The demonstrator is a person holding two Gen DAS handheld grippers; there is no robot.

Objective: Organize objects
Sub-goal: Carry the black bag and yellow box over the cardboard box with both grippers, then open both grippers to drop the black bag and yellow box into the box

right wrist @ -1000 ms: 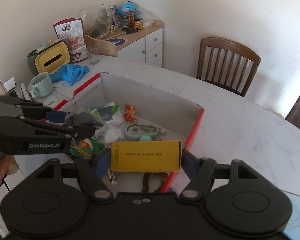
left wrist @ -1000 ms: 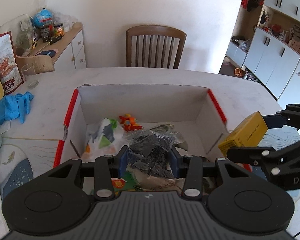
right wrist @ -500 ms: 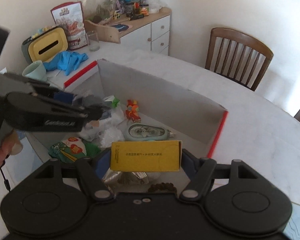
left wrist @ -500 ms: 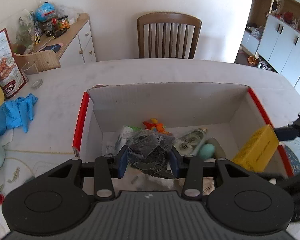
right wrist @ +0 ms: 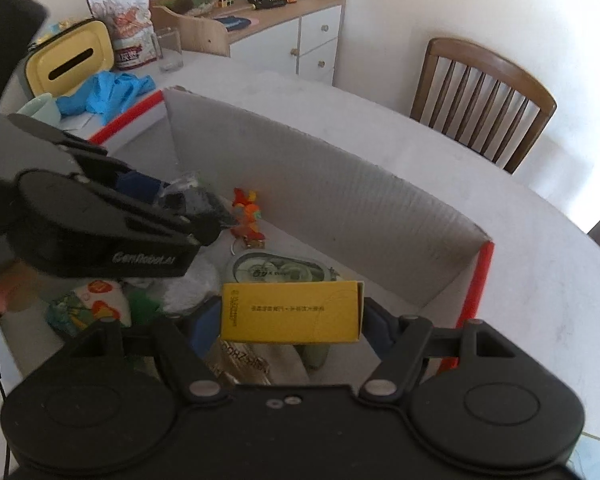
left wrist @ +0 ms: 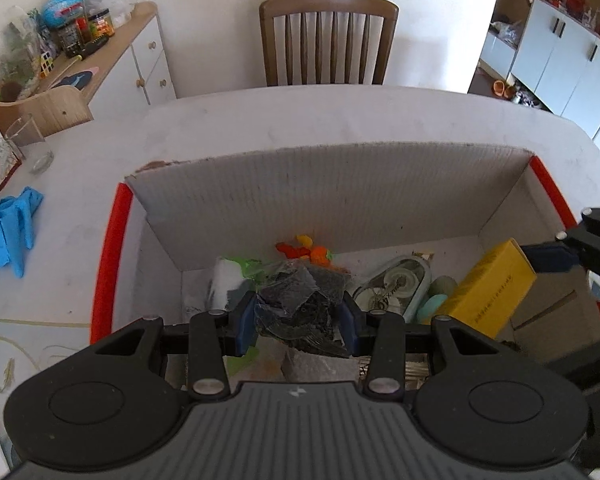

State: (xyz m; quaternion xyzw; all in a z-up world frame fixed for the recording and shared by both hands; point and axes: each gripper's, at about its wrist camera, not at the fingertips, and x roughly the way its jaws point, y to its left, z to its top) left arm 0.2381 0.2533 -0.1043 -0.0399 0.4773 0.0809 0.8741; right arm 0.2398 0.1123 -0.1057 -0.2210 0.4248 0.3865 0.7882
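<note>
Two items held over the cardboard box (left wrist: 340,196) | left gripper (left wrist: 299,317) clamps crinkly dark bag (left wrist: 300,300), which we judge soft, light | right gripper (right wrist: 290,326) pinches yellow carton (right wrist: 290,312) at its ends, which we judge stiff, crushable.

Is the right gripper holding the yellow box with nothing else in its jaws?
Yes: the right gripper has its jaws closed on the two ends of the yellow box, held above the cardboard box.
</note>
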